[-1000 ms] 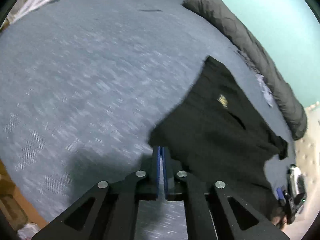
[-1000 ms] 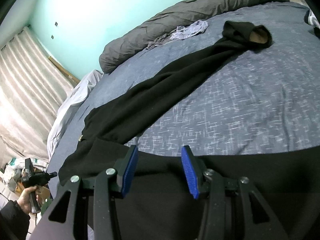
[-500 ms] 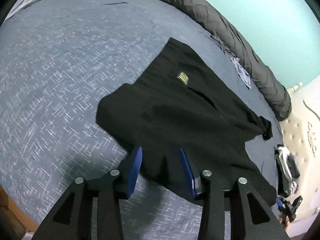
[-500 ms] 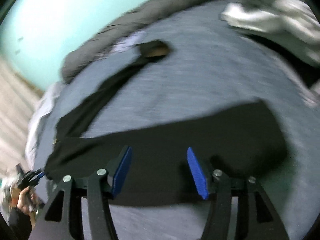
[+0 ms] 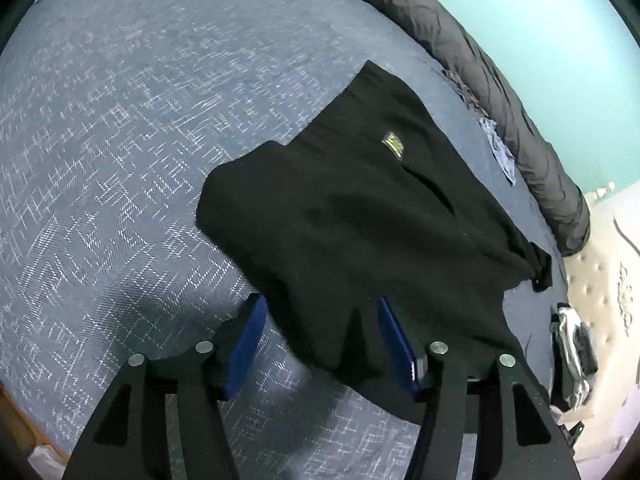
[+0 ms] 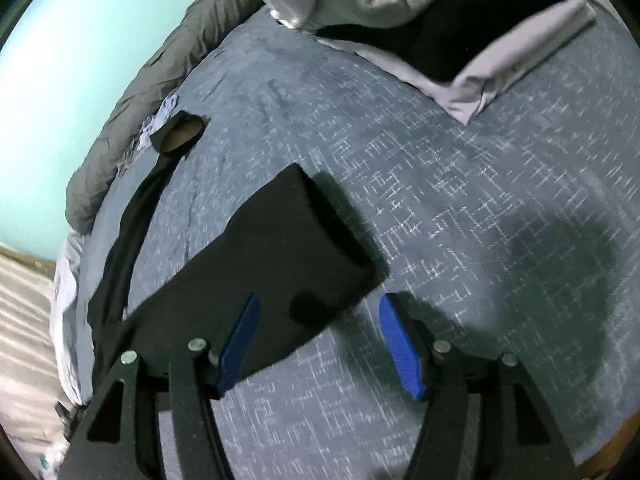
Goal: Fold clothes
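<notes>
garment: black trousers lie on the blue patterned bed, waistband end toward 11 o'clock in the left wrist view, a small yellow label on the upper face.
legs: in the right wrist view one leg lies just ahead of the jaws with its cuff at 12 o'clock; the other leg trails away toward 10 o'clock, well apart from it.
left gripper: jaws wide, holding nothing, cloth edge lying between the blue pads.
right gripper: jaws wide, empty, over the near leg.
stage: legs splayed, so the fold looks unfinished by my reading.
doing it well: pinch only the cloth, not the bedcover; keep both grips level so edges meet; smooth before creasing.
nearby: grey rolled duvet, a heap of other clothes at 12 o'clock.
</notes>
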A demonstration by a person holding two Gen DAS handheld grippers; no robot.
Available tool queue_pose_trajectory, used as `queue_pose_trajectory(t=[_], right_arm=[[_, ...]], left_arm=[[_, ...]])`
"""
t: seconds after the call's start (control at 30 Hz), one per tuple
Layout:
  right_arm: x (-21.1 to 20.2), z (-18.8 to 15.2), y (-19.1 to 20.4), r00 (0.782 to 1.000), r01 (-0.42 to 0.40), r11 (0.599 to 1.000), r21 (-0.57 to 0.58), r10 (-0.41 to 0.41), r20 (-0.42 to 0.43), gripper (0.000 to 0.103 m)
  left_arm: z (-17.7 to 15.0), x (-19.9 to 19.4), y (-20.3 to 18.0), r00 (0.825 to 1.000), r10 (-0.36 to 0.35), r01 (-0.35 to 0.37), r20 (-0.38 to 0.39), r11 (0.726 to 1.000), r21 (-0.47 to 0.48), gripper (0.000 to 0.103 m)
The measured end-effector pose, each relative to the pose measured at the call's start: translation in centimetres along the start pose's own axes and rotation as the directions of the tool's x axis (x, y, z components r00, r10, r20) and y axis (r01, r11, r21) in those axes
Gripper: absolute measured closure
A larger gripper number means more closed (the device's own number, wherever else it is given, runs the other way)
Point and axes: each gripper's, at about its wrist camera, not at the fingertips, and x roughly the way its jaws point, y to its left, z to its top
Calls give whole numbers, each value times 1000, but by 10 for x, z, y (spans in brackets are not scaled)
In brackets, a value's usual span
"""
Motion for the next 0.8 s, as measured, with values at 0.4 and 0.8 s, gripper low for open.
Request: queue_pose_trajectory(t=[0.4,0.8], right_arm=[[8,5,7,1000,-21,1000,-6,21,15,66],[-36,19,29,996,-20,994,-110,30,89,98]], left_arm=[[7,19,10,999,-13,14,29,1000,-22,71],[22,-45,-2,993,-34,29,113,998,46,97]])
